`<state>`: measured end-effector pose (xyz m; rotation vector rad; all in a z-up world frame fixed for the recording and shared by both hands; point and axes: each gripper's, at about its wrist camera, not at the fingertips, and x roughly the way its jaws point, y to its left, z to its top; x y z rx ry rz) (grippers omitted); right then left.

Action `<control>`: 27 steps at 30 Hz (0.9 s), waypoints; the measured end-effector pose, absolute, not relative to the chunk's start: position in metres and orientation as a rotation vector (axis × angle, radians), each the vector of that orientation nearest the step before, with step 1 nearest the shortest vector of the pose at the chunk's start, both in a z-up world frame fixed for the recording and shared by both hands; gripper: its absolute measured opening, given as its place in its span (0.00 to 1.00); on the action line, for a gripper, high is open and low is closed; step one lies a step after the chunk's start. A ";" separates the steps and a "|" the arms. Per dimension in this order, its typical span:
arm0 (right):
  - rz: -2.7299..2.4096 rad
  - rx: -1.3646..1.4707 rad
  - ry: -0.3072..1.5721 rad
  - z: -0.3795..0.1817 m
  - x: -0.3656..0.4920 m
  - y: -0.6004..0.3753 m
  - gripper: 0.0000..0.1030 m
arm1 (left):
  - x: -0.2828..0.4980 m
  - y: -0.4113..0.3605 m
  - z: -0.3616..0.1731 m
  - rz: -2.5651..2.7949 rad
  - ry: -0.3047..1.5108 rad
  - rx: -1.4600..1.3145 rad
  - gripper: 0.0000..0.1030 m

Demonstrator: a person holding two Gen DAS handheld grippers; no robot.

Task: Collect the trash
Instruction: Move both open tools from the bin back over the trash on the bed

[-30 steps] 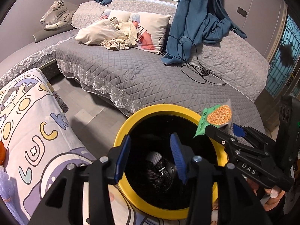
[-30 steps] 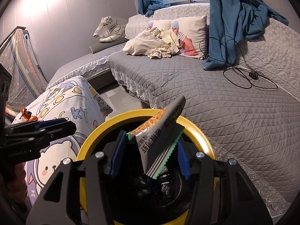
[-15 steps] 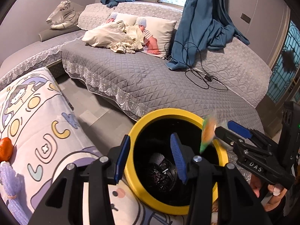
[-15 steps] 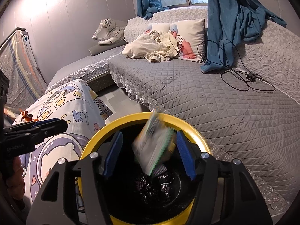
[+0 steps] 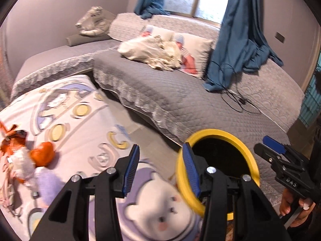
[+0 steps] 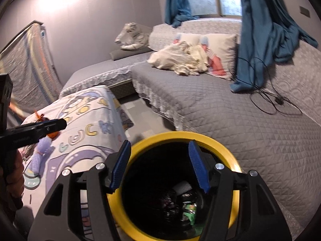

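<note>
A black trash bin with a yellow rim [image 6: 218,142] stands between the cartoon-print table and the grey sofa; it also shows in the left wrist view [image 5: 230,134]. The green snack wrapper [image 6: 189,210] lies at its bottom among dark trash. My right gripper [image 6: 159,165] is open and empty right above the bin's mouth. My left gripper [image 5: 161,169] is open and empty, over the table edge left of the bin. The right gripper's fingertips [image 5: 268,146] show at the right of the left wrist view.
The table with a cartoon cloth [image 5: 84,120] holds an orange and white toy [image 5: 28,156] and a purple toy [image 6: 43,152] at its left. The grey quilted sofa [image 5: 180,100] with pillows, a blue curtain and a black cable [image 6: 278,102] runs behind.
The right gripper opened and the wrapper dropped into the bin. The left gripper swung left, away from the bin toward the table with the toys.
</note>
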<state>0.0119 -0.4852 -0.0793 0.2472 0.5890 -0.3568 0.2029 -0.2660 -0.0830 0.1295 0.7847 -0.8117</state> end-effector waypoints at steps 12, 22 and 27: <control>-0.074 0.146 0.586 -0.064 0.072 -0.383 0.56 | 0.236 -0.139 -0.067 -0.588 0.737 0.088 0.41; 0.124 0.076 0.643 -0.073 0.106 -0.298 0.57 | 0.249 -0.052 -0.078 -0.441 0.759 0.069 0.41; 0.175 0.055 0.685 -0.085 0.111 -0.270 0.59 | 0.247 -0.023 -0.086 -0.408 0.772 0.053 0.42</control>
